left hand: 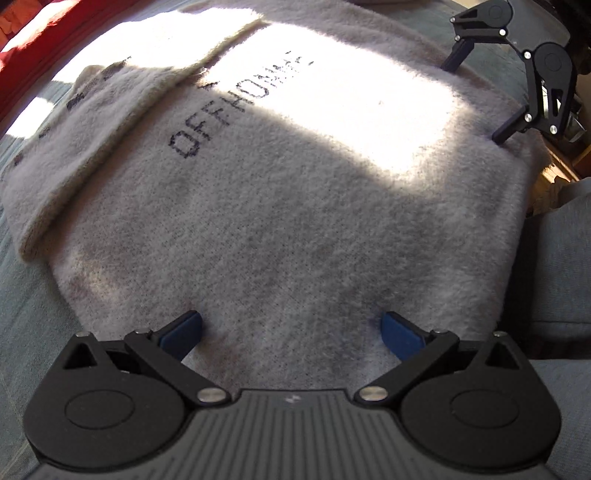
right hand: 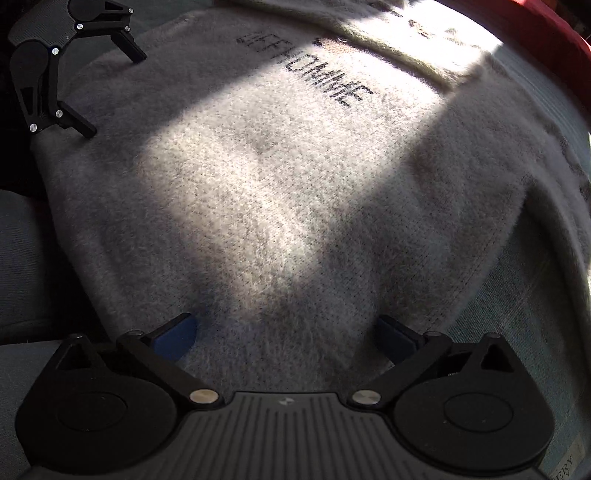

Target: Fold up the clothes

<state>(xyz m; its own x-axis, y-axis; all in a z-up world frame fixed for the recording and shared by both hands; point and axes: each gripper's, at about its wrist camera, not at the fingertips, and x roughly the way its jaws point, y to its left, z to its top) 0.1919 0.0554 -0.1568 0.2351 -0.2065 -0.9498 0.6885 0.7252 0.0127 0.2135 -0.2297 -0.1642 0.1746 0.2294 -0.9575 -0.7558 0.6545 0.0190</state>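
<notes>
A fuzzy grey sweater (left hand: 295, 221) with dark lettering (left hand: 236, 107) lies flat, part sunlit, part in shadow. One sleeve (left hand: 92, 155) is folded across its body. My left gripper (left hand: 291, 332) stands open over one edge of the sweater, blue pads wide apart, with only flat knit between them. My right gripper (left hand: 474, 102) shows at the opposite edge, also open, fingertips down on the fabric. In the right wrist view the sweater (right hand: 277, 184) fills the frame. There the right gripper (right hand: 284, 328) is spread wide over it, and the left gripper (right hand: 113, 95) is open at the far left corner.
The sweater rests on a grey-blue cover (left hand: 33, 314) (right hand: 517, 314). Red fabric (left hand: 44, 29) (right hand: 554, 33) borders the far side. A grey-blue cushion edge (left hand: 561, 266) and a dark gap lie beside the sweater's near side.
</notes>
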